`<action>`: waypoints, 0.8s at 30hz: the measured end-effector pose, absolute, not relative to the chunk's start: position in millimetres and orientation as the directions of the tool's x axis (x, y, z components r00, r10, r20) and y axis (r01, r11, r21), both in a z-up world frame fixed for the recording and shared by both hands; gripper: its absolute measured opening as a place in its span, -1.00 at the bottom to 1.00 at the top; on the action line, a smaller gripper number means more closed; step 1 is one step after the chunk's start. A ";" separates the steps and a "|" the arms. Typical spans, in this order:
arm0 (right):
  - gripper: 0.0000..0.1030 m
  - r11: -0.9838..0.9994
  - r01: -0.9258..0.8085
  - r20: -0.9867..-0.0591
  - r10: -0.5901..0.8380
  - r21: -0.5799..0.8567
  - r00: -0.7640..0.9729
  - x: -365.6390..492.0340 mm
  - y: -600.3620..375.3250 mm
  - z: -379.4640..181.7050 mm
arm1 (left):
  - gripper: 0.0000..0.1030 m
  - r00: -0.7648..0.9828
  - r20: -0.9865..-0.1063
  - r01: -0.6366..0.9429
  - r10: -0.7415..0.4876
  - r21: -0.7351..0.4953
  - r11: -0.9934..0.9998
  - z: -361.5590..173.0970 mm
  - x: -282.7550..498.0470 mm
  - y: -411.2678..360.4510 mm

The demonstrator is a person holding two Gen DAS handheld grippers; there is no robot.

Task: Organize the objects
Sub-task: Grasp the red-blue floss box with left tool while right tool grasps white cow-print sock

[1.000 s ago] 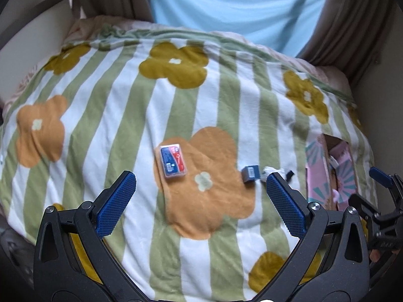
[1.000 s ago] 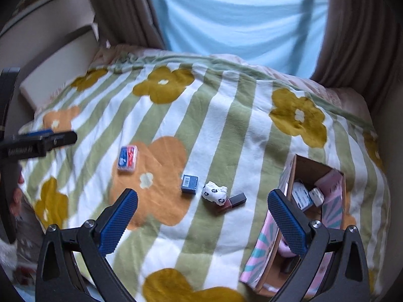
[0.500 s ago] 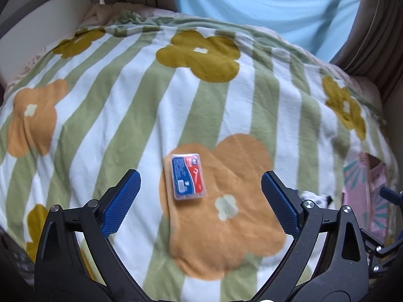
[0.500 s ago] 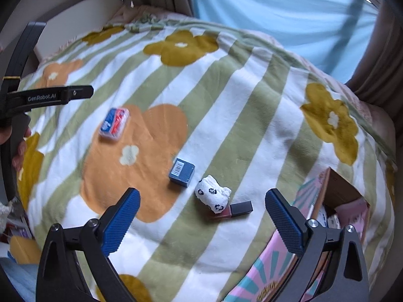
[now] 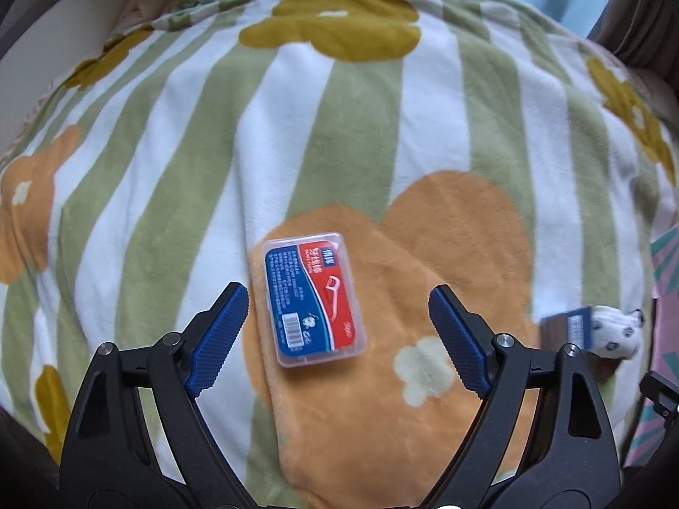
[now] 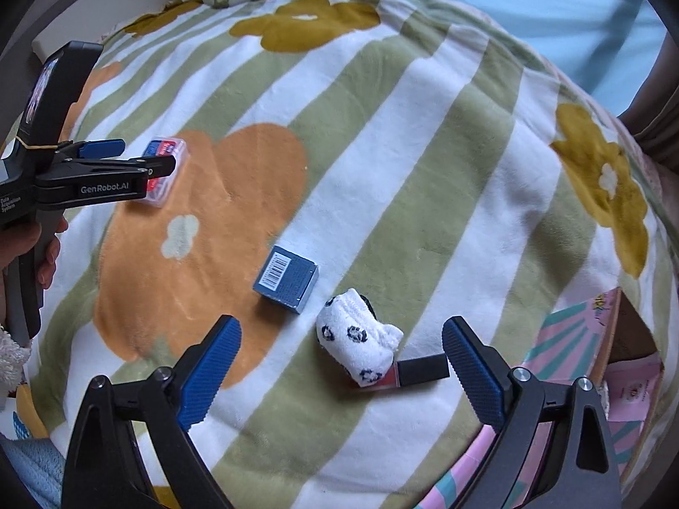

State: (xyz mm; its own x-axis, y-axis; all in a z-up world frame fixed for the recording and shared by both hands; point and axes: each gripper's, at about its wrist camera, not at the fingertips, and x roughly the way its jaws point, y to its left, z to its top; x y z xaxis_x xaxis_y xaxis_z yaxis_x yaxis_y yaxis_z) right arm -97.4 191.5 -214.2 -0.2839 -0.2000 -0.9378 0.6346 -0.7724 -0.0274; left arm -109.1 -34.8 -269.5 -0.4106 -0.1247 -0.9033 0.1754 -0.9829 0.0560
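Your left gripper (image 5: 338,331) wide open, empty, straddling floss-pick case (image 5: 314,299); your right gripper (image 6: 341,371) wide open, empty, over rolled sock (image 6: 360,345).

Left claw (image 5: 338,324) closer over floss box (image 5: 313,298).

Both grippers (image 5: 338,322) (image 6: 341,362) agape, empty

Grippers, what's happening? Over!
Both grippers open, empty. Left gripper over floss box. Right gripper near sock. Nothing in the way.
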 end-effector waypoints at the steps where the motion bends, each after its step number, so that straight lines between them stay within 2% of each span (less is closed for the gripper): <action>1: 0.82 -0.772 0.635 -0.940 -0.198 -0.024 -0.277 -100.0 191.0 -217.6 | 0.68 -0.403 -0.907 0.179 -0.124 0.054 -0.982 -274.1 -112.1 -35.9; 6: 0.68 -0.762 0.647 -0.954 -0.178 -0.021 -0.241 -110.7 189.0 -234.6 | 0.67 -0.377 -0.918 0.192 -0.125 0.054 -0.980 -289.5 -121.0 -39.6; 9: 0.61 -0.756 0.655 -0.964 -0.163 -0.016 -0.212 -116.4 188.9 -247.4 | 0.54 -0.358 -0.926 0.191 -0.121 0.055 -0.980 -298.8 -126.4 -39.9; 11: 0.46 -0.748 0.664 -0.970 -0.158 -0.006 -0.187 -119.3 189.1 -255.4 | 0.52 -0.347 -0.929 0.190 -0.126 0.062 -0.980 -303.6 -129.7 -39.9; 15: 0.34 -0.722 0.692 -0.979 -0.135 -0.007 -0.152 -121.6 186.9 -270.5 | 0.34 -0.319 -0.939 0.199 -0.127 0.064 -0.978 -312.3 -135.1 -43.0; 18: 0.12 -0.704 0.711 -0.984 -0.120 -0.008 -0.130 -121.9 185.8 -279.8 | 0.17 -0.291 -0.949 0.210 -0.122 0.061 -0.976 -319.8 -138.9 -46.5; 20: -0.12 -0.697 0.717 -0.987 -0.115 0.000 -0.112 -122.6 186.0 -284.5 | 0.10 -0.291 -0.950 0.215 -0.115 0.052 -0.975 -320.9 -139.9 -47.9; 22: -0.18 -0.695 0.719 -0.988 -0.121 0.015 -0.097 -123.6 187.1 -286.9 | -0.01 -0.288 -0.951 0.214 -0.114 0.053 -0.975 -321.6 -140.7 -47.5; 24: -0.26 -0.692 0.721 -0.987 -0.132 0.026 -0.091 -123.7 187.7 -287.3 | -0.01 -0.288 -0.950 0.209 -0.118 0.058 -0.976 -321.6 -141.0 -46.2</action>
State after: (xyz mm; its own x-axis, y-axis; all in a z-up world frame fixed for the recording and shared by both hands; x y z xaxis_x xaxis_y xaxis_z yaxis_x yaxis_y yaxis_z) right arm -123.7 187.7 -287.3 -0.0911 -0.1318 -0.9871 0.7210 -0.6924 0.0259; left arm -141.0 -46.2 -321.6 -0.2877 -0.1184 -0.9504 0.2092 -0.9761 0.0583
